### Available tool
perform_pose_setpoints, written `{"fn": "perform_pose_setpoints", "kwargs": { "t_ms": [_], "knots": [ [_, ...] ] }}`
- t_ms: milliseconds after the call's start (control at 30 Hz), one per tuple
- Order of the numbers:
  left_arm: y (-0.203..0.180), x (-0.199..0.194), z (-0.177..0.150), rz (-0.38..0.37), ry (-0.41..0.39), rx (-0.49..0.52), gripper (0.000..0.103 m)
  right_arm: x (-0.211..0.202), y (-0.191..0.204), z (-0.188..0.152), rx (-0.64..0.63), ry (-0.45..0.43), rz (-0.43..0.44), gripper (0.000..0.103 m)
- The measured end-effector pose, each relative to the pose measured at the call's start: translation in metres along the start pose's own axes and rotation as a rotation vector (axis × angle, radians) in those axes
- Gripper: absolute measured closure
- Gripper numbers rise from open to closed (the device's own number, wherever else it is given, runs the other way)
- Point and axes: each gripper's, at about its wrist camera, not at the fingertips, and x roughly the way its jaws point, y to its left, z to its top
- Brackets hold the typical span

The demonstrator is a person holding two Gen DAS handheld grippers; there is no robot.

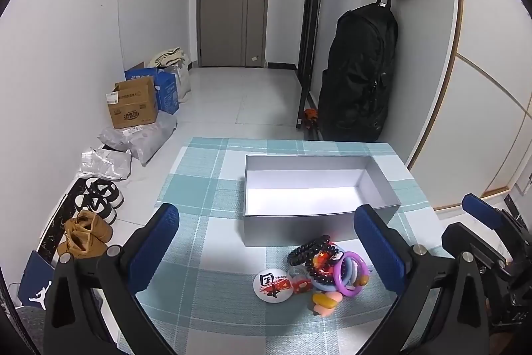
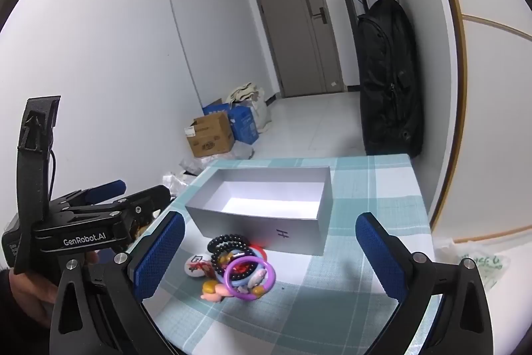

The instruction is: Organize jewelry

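Nothing is picked yet: the jewelry pile point(image 1: 327, 271) lies on the bench point(image 1: 206, 255) just before the empty box point(image 1: 316, 195). Both the left claw point(image 1: 276, 252) and right claw point(image 2: 271, 258) hover spread wide, holding nothing. Next, one claw should likely single out the top purple ring point(image 2: 249, 278).

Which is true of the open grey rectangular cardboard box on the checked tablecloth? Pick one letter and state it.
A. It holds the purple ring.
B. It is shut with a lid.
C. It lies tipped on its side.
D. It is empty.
D: the grey box stands upright and lidless with only its bare white floor showing, while the purple ring lies in the jewelry pile on the tablecloth in front of it.
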Motion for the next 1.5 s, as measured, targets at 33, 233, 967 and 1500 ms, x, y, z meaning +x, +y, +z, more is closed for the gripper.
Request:
{"fn": "perform_pose_setpoints", "kwargs": {
  "t_ms": [33,233,967,1500],
  "knots": [
    [-0.0005,-0.0004,-0.0007,0.000,-0.002,0.001,0.001,0.0004,-0.0001,-0.0002,0.000,-0.001,0.000,0.000],
    [-0.0013,-0.0009,-0.0010,-0.004,-0.004,0.002,0.001,-0.0006,0.0006,-0.0012,-0.002,-0.005,-0.001,0.000],
    [-0.0011,0.0000,-0.0030,-0.006,-0.006,-0.007,0.001,-0.0005,0.0020,-0.0005,0.000,-0.003,0.000,0.000],
    [0.0008,0.0013,-0.0013,-0.016,-0.005,-0.021,0.001,-0.0015,0.0008,0.0008,0.003,-0.001,0.002,0.000]
  ]
}}
